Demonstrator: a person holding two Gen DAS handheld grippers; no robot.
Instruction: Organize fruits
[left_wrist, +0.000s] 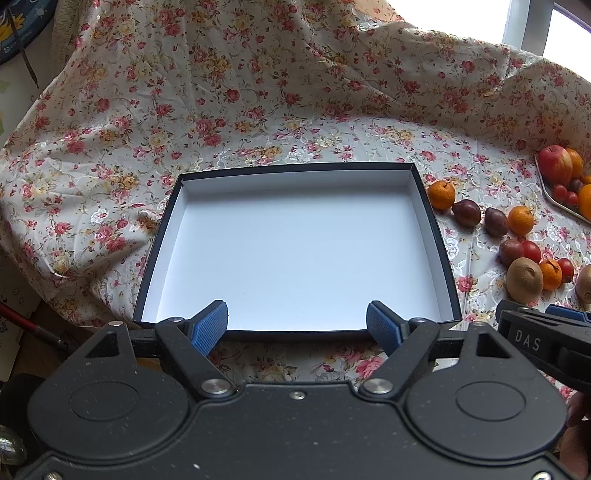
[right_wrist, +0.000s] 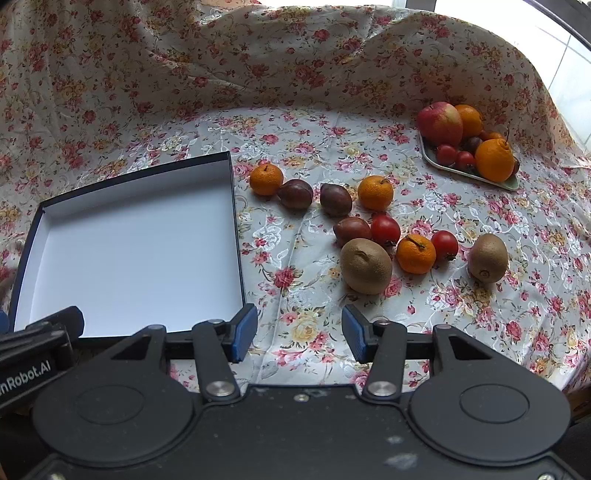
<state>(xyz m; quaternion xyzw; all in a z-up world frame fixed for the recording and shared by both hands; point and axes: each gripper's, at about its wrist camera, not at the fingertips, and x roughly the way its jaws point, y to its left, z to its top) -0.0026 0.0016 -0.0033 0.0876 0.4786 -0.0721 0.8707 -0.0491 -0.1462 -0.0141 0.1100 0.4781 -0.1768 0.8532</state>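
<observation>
Right wrist view: we note the floral tablecloth (right_wrist: 332, 92) covering the whole bench. On it the shallow box (right_wrist: 236, 221), white inside and bare, lies ahead-left of our right gripper (right_wrist: 299, 334). The loose fruits lie ahead-right; the tray (right_wrist: 511, 183) of fruit sits well beyond them, far right. Right jaws stand wide apart, holding nothing. The near kiwi (right_wrist: 365, 266) is the closest fruit, just right of the jaw line, long axis running roughly crosswise. We judge the right gripper nearer it. Our left gripper (left_wrist: 297, 325) hovers at the box's near rim, jaws wide, holding nothing.
</observation>
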